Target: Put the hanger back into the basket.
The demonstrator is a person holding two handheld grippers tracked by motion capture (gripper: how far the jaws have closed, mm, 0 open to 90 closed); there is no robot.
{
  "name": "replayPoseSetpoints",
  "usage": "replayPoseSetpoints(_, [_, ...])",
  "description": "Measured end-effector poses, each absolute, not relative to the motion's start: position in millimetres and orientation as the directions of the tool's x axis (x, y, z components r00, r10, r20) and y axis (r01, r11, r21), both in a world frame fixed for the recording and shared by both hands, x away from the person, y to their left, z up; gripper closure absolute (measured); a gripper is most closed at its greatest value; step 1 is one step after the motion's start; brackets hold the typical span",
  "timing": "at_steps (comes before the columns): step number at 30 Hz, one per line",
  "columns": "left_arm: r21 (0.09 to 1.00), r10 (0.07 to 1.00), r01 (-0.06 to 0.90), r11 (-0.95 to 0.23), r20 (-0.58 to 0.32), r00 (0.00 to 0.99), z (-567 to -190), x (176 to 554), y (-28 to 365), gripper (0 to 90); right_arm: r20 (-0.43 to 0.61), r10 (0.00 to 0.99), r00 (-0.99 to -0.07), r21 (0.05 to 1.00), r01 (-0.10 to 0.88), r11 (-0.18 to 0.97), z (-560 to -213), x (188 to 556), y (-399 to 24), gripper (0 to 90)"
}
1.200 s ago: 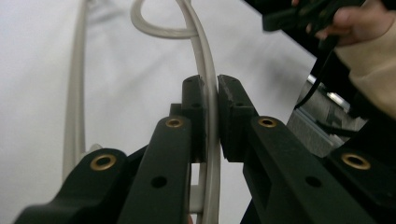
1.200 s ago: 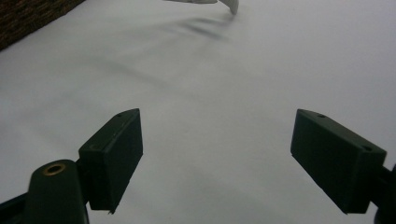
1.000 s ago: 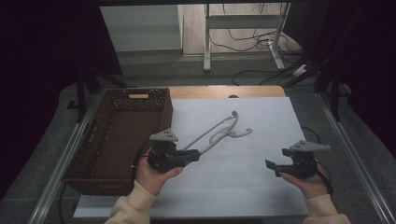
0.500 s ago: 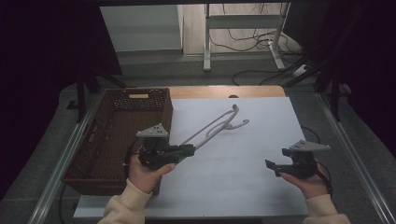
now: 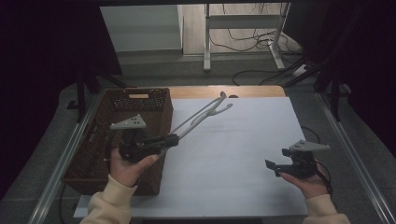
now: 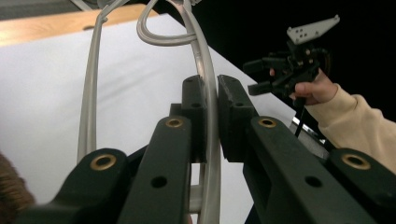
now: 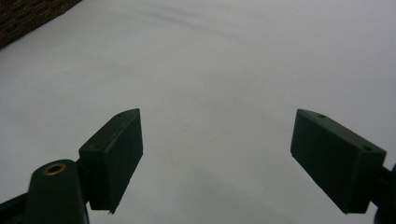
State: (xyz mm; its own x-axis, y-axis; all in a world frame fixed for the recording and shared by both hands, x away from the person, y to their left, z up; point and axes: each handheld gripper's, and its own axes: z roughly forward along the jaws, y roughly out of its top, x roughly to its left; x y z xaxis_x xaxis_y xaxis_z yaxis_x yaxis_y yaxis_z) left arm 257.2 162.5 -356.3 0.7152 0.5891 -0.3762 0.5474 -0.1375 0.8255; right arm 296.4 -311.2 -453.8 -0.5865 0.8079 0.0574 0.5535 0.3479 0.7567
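Note:
A grey plastic clothes hanger (image 5: 201, 116) is held off the white table (image 5: 243, 140), its hook end pointing far and right. My left gripper (image 5: 170, 139) is shut on one of its arms and hovers over the near right edge of the brown wicker basket (image 5: 116, 100). In the left gripper view the jaws (image 6: 211, 91) clamp the hanger's bar (image 6: 203, 56), which runs on between them. My right gripper (image 5: 272, 166) stands open near the table's front right, held in a hand. Its jaws (image 7: 219, 144) are wide apart over bare table with nothing between them.
The basket takes up the table's left side and looks empty where its inside shows. A wooden strip (image 5: 224, 91) runs along the far edge. Metal rails flank the table. Stand legs and cables (image 5: 243, 42) lie on the floor beyond.
My left gripper has lifted the hanger and carried it left, from the table's middle to the basket's edge. The right gripper has stayed put.

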Motion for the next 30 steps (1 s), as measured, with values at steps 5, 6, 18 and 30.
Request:
replayPoseSetpoints(5, [0.833, 0.604, 0.543, -0.111, -0.377, 0.703, -349.6, 255.4, 180.0, 82.1, 0.057, 0.808, -0.586, 0.756, 0.554, 0.348, -454.0, 296.5, -311.1, 17.4])
replayPoseSetpoints(6, [0.834, 0.603, 0.541, -0.107, -0.378, 0.702, -348.7, 255.0, 183.9, 82.1, 0.057, 0.808, -0.586, 0.756, 0.554, 0.349, -454.2, 296.5, -311.0, 17.4])
replayPoseSetpoints(18, [0.845, 0.625, 0.534, -0.028, -0.403, 0.669, -345.8, 245.4, 235.9, 82.1, 0.055, 0.810, -0.584, 0.752, 0.557, 0.351, -455.1, 297.0, -310.4, 17.5])
replayPoseSetpoints(30, [0.840, 0.645, 0.542, 0.012, -0.421, 0.638, -353.2, 237.3, 271.8, 82.1, 0.055, 0.811, -0.582, 0.747, 0.563, 0.353, -456.7, 297.5, -309.5, 17.5])
